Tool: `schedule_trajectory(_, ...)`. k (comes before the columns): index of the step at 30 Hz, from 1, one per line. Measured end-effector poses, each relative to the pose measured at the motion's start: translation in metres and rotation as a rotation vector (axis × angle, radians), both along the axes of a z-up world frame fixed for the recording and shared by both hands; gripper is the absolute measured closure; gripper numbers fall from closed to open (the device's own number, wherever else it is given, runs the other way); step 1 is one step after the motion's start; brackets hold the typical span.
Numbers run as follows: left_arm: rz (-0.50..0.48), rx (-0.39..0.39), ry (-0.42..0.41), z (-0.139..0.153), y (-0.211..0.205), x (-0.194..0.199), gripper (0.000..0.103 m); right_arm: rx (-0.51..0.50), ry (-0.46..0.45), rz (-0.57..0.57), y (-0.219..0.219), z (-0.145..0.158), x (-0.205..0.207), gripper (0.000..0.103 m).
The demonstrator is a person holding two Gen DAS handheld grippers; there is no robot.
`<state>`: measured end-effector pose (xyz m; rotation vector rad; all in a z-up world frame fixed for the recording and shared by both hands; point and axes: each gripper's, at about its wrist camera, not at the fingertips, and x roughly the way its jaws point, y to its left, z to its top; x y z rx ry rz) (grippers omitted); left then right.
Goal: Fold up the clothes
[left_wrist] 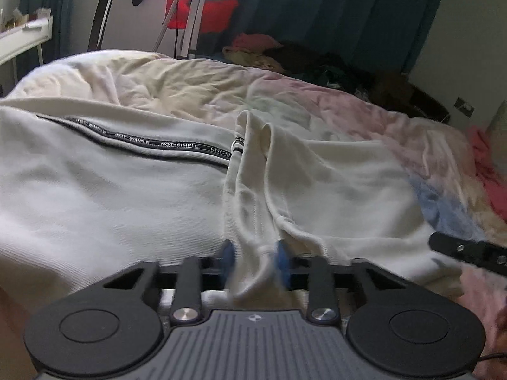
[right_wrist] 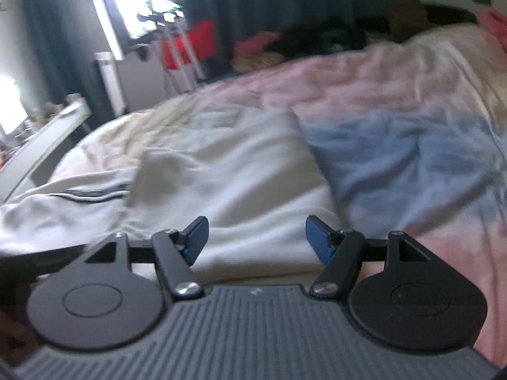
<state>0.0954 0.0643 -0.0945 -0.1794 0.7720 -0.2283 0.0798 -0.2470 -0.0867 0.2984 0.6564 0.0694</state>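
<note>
A white garment (left_wrist: 111,190) with a black "NOT-SIMPLE" tape stripe (left_wrist: 177,145) lies spread on the bed. My left gripper (left_wrist: 255,261) is shut on a bunched fold of the white garment, which rises between its blue pads. Part of the right gripper (left_wrist: 469,251) shows at the right edge of the left wrist view. In the blurred right wrist view my right gripper (right_wrist: 256,237) is open and empty, hovering over the white garment (right_wrist: 247,190) near its right edge.
The bed has a pastel pink, blue and cream duvet (left_wrist: 364,120), (right_wrist: 396,145). A dark pile of clothes (left_wrist: 317,63) lies at the far side. A red bag (left_wrist: 202,12) hangs by the window. A white shelf (left_wrist: 25,38) stands left.
</note>
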Motion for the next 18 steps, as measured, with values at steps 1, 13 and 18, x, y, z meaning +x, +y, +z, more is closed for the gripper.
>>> schedule_trajectory(1, 0.000, -0.017, 0.001, 0.001, 0.002, 0.000, 0.091, -0.010, 0.000, -0.008, -0.001, -0.001, 0.000, 0.034)
schedule_trajectory(13, 0.067, -0.166, 0.171, 0.007, 0.029, -0.013, 0.093, 0.003, 0.101, -0.061, -0.015, -0.021, 0.014, 0.033)
schedule_trajectory(18, 0.061, -0.134, 0.113, 0.024, 0.031, -0.016, 0.052, 0.055, 0.114, -0.096, -0.023, -0.020, 0.015, 0.033)
